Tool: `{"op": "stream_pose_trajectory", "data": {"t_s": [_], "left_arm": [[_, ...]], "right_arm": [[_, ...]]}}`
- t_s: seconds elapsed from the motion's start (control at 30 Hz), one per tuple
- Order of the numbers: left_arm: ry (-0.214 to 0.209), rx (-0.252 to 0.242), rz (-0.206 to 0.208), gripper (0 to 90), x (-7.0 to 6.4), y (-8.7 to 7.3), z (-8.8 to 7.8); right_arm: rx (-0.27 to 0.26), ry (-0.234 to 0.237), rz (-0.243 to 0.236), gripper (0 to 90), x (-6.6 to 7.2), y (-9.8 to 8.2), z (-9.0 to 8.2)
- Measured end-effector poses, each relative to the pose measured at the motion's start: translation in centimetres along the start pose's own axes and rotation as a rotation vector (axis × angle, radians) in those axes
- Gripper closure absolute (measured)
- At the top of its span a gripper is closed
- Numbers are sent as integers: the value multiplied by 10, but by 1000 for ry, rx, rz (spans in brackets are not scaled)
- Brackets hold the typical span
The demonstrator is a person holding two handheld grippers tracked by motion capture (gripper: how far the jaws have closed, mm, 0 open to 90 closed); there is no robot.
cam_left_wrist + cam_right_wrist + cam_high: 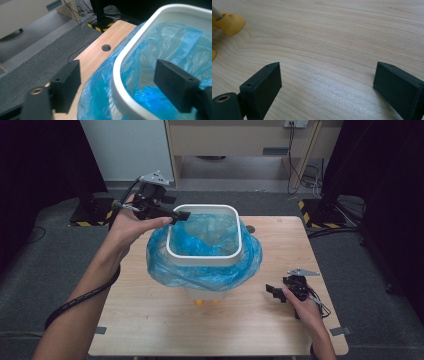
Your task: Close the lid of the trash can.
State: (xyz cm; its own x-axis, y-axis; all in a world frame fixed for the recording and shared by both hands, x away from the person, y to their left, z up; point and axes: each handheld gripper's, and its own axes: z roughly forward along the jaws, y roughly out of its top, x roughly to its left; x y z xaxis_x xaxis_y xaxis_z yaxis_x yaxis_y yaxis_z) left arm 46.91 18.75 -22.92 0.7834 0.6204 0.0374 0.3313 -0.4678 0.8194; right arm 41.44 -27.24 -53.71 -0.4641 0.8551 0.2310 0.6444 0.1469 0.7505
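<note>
Two grippers: one at the bin's far-left corner, one resting low on the table at the near right.
Bin: white bin (203,256) stands mid-table on yellow feet (230,23), lined with a blue bag (165,265) whose edge is folded out over the rim and hangs in a skirt around the sides.
Left gripper: left gripper (181,215) is held level at rim height, pointing right across the far-left corner.
Left jaws: spread apart, straddling the rim; in the left gripper view one jaw is outside over the bag skirt (100,100), the other inside over the liner, neither pressing on plastic.
Key relation: rim (120,82) runs between the jaws, roughly along their pointing direction, so the bag edge lies straight ahead and slightly below.
Right gripper: right gripper (276,292) sits near the table (332,37), jaws spread with bare wood between them, well apart from the bin.
Nearer hand: the left, by far.
Left arm pose: forearm reaches forward from near left, wrist bent inward toward the bin.
Likely next: a re-grip of the bag edge at this corner, by my judgement.
</note>
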Motion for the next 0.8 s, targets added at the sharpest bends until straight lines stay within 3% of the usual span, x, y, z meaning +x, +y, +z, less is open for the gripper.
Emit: {"op": "stream_pose_trajectory", "data": {"t_s": [0.17, 0.4, 0.53, 0.6, 0.8], "left_arm": [[24, -42, -56, 96, 2, -8, -12], [47, -80, -105, 67, 8, -22, -30], [46, -103, -139, 63, 12, -29, -38], [18, -121, -156, 64, 13, -31, -41], [44, -133, -147, 64, 13, -33, -50]], "right_arm": [[0, 0, 0, 78, 0, 0, 0], [1, 0, 1, 78, 0, 0, 0], [3, -4, 0, 78, 1, 0, 0], [4, -4, 3, 78, 1, 0, 0], [4, -5, -1, 78, 1, 0, 0]]}}
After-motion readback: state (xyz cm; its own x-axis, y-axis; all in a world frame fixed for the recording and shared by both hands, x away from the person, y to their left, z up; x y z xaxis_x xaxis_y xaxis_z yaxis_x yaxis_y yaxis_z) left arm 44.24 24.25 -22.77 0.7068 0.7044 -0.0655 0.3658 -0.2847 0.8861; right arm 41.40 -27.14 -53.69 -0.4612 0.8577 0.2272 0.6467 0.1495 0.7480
